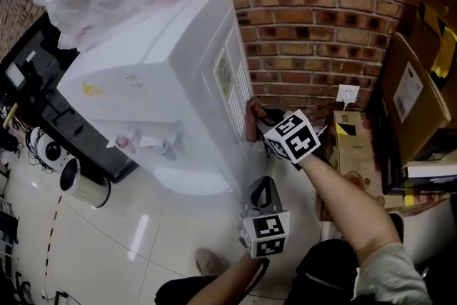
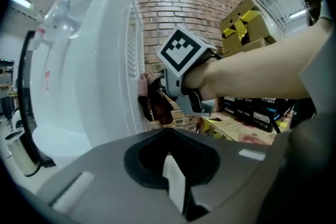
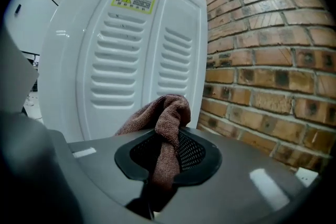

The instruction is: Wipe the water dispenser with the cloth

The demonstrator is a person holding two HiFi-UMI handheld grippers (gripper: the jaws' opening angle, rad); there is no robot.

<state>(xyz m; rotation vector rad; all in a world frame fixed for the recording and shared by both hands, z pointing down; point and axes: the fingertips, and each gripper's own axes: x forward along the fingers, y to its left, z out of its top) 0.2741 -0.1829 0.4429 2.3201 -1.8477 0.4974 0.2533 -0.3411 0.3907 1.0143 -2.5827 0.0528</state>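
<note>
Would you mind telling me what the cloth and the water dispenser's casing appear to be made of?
The cloth looks like brown terry or microfibre: fuzzy nap, soft folds. The casing of the water dispenser seems white moulded plastic, smooth and slightly glossy, with louvred vents formed into the panel.

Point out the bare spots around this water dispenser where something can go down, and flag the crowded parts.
Free: the white tiled floor in front of the water dispenser, beside the black stand. Crowded: the gap between dispenser and brick wall, taken by the right gripper with the cloth, and cardboard boxes beyond.
</note>
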